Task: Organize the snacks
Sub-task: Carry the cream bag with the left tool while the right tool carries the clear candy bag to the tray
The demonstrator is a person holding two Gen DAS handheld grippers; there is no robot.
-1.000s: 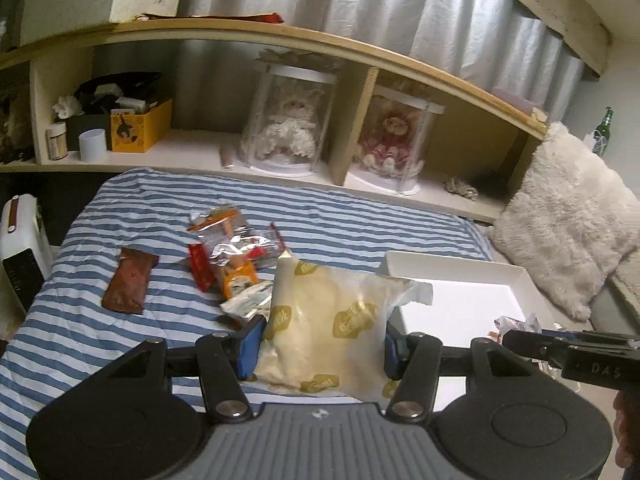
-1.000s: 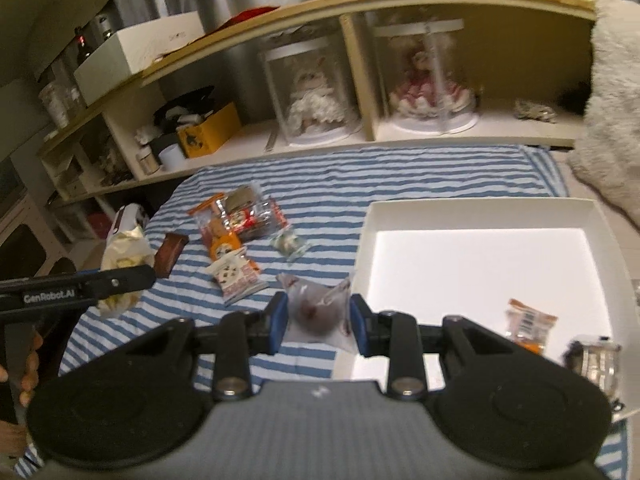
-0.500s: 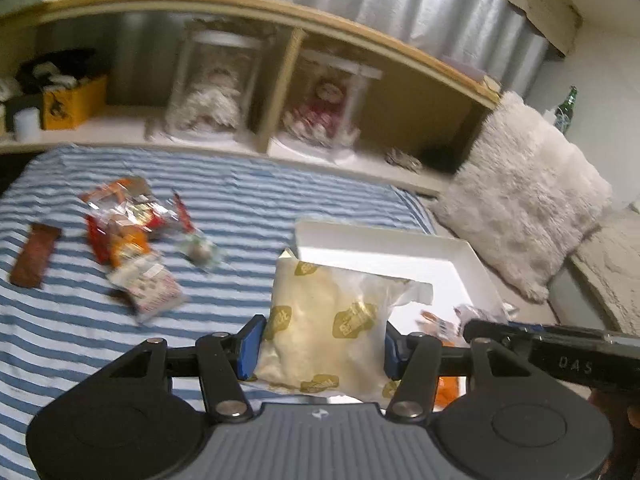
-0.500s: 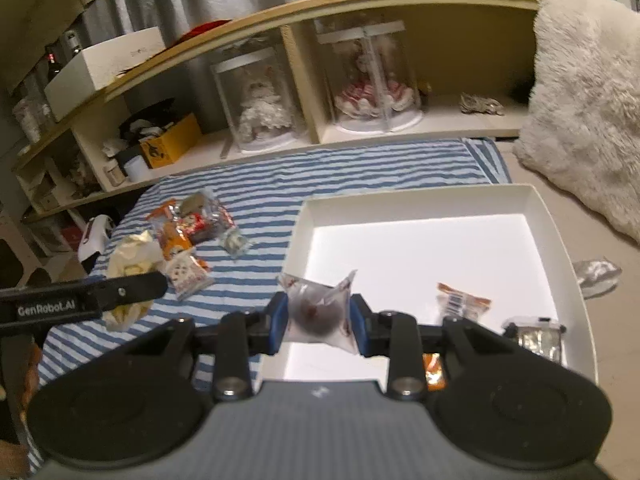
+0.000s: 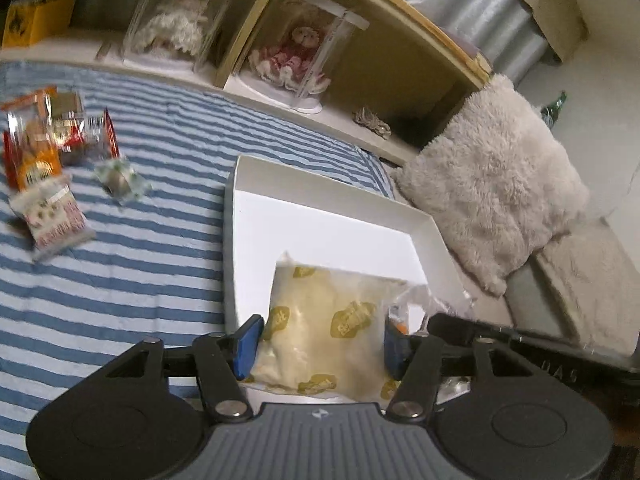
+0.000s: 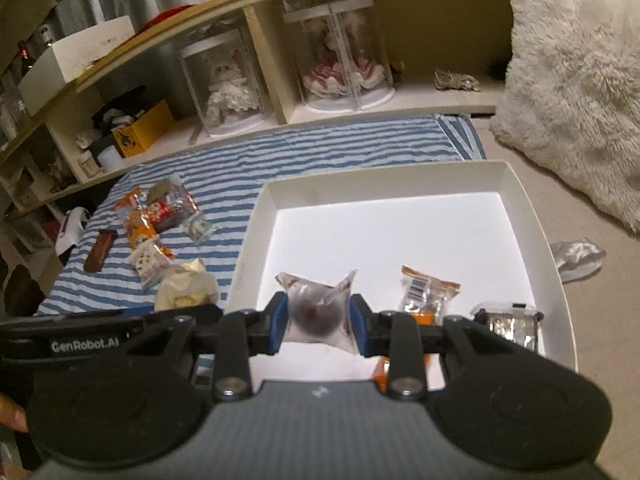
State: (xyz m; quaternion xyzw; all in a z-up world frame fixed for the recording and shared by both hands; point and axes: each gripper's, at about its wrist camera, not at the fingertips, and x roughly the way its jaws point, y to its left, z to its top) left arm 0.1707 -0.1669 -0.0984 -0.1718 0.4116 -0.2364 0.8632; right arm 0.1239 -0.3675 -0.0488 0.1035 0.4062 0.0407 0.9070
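Two grippers loaded: left gripper [image 5: 320, 344] clamps yellow-print snack bag [image 5: 320, 332], right gripper [image 6: 319, 330] pinches clear dark-sweet packet [image 6: 320, 312]; both over white tray [image 6: 400, 216] near edge.

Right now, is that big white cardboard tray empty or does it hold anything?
Not empty. The white cardboard tray holds an orange-and-clear snack packet and a silvery wrapped snack near its front edge.

Both wrist views — over white tray [image 5: 436, 236]
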